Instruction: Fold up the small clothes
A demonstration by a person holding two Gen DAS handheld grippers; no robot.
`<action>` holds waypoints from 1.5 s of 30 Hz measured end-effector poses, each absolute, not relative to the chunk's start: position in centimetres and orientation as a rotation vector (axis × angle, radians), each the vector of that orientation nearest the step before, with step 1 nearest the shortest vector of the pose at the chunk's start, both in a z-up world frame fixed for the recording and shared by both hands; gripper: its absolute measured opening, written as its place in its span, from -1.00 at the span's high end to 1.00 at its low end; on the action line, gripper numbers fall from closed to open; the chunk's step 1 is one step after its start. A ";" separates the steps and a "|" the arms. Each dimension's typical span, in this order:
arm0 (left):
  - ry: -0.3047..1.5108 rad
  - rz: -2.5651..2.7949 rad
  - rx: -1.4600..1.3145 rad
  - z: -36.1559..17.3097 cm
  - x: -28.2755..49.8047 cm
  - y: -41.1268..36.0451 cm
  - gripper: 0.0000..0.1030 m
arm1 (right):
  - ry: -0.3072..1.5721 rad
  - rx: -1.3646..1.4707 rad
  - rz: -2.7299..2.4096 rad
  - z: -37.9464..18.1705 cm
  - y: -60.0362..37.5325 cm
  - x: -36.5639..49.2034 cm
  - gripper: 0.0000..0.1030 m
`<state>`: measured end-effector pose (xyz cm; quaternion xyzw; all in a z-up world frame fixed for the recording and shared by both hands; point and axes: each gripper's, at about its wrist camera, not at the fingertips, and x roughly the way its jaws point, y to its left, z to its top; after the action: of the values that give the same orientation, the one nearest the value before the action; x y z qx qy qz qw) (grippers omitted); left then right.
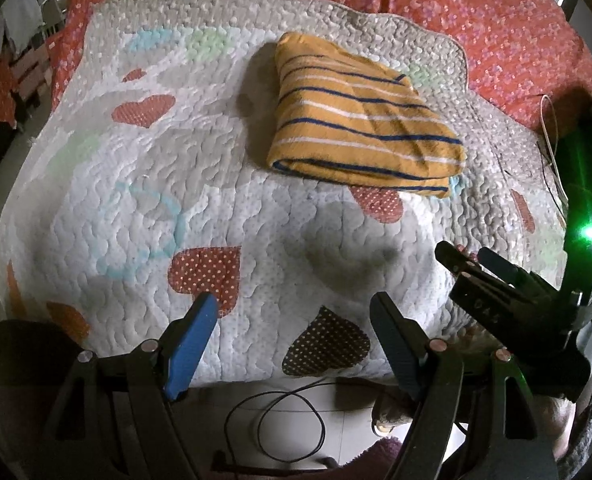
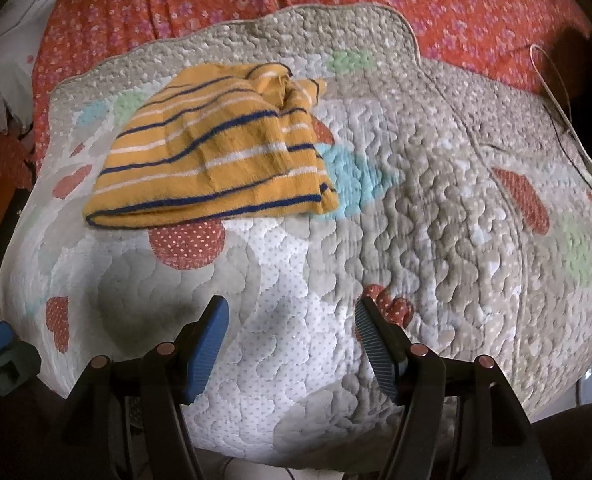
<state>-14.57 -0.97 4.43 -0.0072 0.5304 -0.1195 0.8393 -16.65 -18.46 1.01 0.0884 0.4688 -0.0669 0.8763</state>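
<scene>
The bed (image 1: 476, 12) under me wears a red flowered sheet, and over it lies the quilt (image 1: 107, 184), pale with hearts, which is my work surface. On the far half of the quilt sits the shirt (image 1: 360, 120), orange with blue and white stripes, already doubled into a thick, rough rectangle with a clean folded edge toward me. From my right camera the far right corner of it looks bunched and loose, so I judge the folding mostly done, with perhaps 1 tidy-up or 1 more fold left; I see no other garment waiting. My left gripper (image 1: 296, 320) hangs over the near edge of the quilt, fingers spread wide and holding nothing, well apart from the shirt. My right gripper (image 2: 291, 328) hovers just beside it, also spread wide and empty, pointing at bare quilt to the right of the shirt. Smaller things: a black cable (image 1: 275, 420) coils on the floor below the bed edge, and a pale cord (image 2: 556, 92) trails along the right side of the quilt.
</scene>
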 end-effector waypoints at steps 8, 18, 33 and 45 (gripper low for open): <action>1.158 -0.240 -0.024 2.7 -13.4 -0.7 -0.51 | 1.006 0.170 -0.133 0.1 -18.0 -15.9 -0.36; 1.172 -0.202 0.002 1.1 -12.5 -0.5 -0.51 | 1.017 0.126 -0.115 -0.5 -17.1 -15.5 -0.36; 1.121 -0.167 0.049 0.9 -12.2 -0.6 -0.51 | 1.015 0.107 -0.110 -0.6 -16.8 -15.2 -0.36; 1.091 -0.169 0.043 1.1 -12.1 -0.6 -0.51 | 0.998 0.100 -0.118 -0.2 -16.7 -15.2 -0.37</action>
<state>-12.11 -0.60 1.15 0.0204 0.5183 -0.0801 0.8512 -15.21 -16.74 -0.20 0.0479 0.4782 -0.0563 0.8751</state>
